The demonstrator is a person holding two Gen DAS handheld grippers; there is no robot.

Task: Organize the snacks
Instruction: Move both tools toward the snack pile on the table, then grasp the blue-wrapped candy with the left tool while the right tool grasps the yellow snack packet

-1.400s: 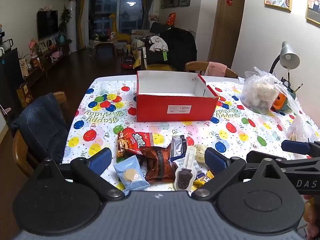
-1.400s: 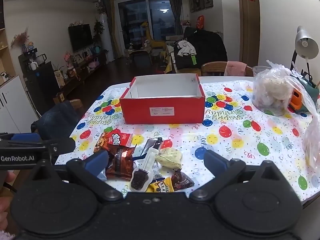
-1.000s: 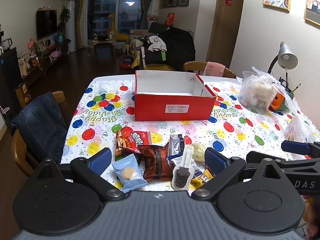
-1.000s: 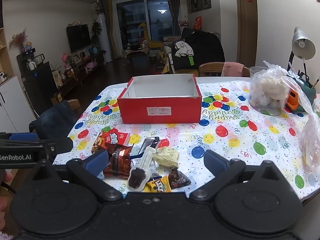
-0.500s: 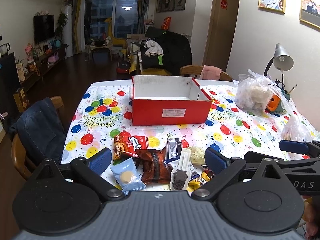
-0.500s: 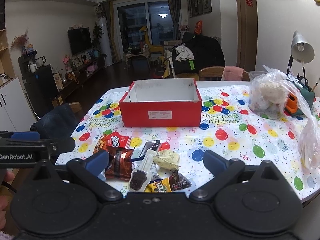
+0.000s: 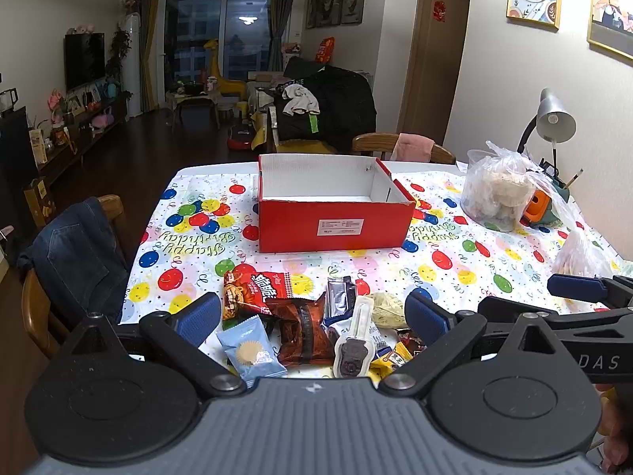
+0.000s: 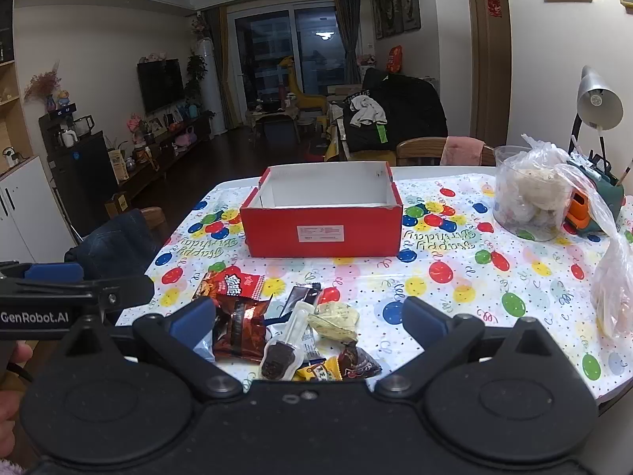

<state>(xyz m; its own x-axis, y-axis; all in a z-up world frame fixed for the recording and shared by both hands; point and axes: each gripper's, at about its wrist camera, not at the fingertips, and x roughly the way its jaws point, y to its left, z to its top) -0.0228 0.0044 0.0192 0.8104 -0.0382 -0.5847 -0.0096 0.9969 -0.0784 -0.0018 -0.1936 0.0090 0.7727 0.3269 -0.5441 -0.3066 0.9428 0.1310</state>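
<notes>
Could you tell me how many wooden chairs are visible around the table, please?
2. One chair stands at the table's left side with a denim garment draped over it; the other chair is at the far side behind the red box, with pink cloth on it. Others may be hidden.

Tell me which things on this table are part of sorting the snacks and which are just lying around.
Job: red box; blue cookie packet; red snack bag; dark brown packet.
Lying about: desk lamp; clear bag of food; jeans on chair.
</notes>
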